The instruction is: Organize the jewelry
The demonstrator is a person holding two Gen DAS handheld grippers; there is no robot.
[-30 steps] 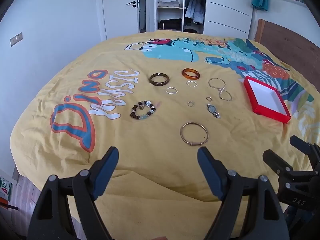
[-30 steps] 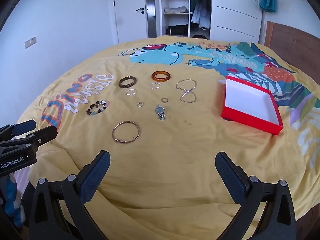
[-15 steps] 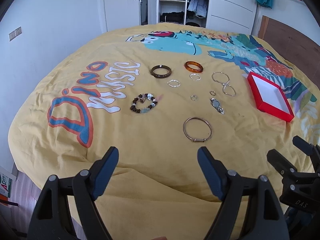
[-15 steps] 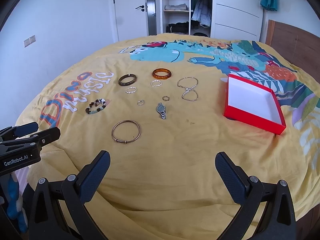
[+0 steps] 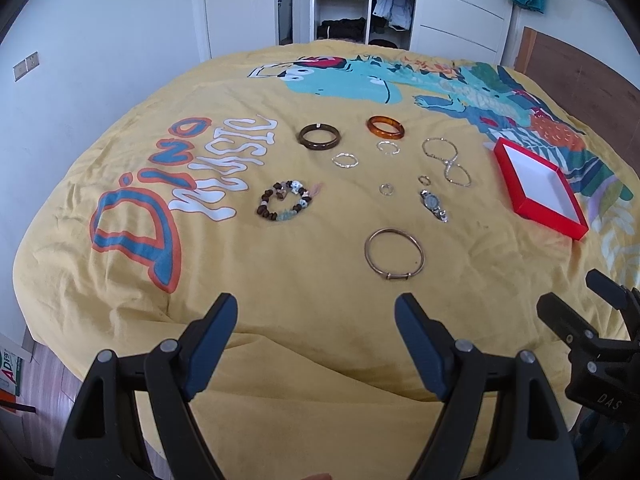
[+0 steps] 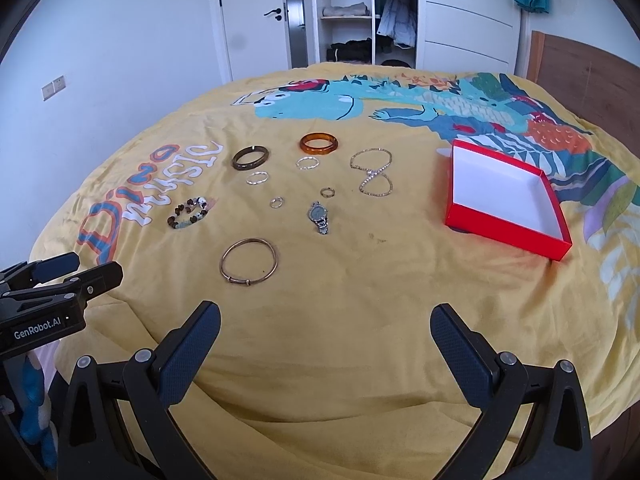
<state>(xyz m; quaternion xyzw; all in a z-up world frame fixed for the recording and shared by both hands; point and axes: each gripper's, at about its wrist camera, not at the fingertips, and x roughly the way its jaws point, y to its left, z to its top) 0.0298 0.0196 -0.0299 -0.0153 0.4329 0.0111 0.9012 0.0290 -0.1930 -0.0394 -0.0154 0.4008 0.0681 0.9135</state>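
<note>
Jewelry lies spread on a yellow bedspread (image 5: 328, 280): a thin gold bangle (image 5: 394, 255) (image 6: 248, 261) nearest, a beaded bracelet (image 5: 285, 201) (image 6: 191, 212), a dark brown bangle (image 5: 319, 136) (image 6: 249, 157), an amber bangle (image 5: 385, 127) (image 6: 319, 143), a small watch (image 5: 433, 205) (image 6: 319, 216), a sparkly chain (image 5: 446, 156) (image 6: 372, 172) and several small rings. An open red box (image 5: 540, 188) (image 6: 506, 196) with a white inside sits to the right. My left gripper (image 5: 316, 320) and right gripper (image 6: 326, 330) are open and empty, above the bed's near edge.
An open wardrobe (image 5: 352, 0) and a white door (image 5: 240, 4) stand at the far wall. A wooden headboard (image 5: 580, 80) runs along the right side. The floor shows beyond the bed's near left edge (image 5: 36, 368). Each gripper shows in the other's view.
Both grippers have risen or drawn slightly closer over the bed, so the jewelry sits a little lower in view. Nothing on the bed has moved.
</note>
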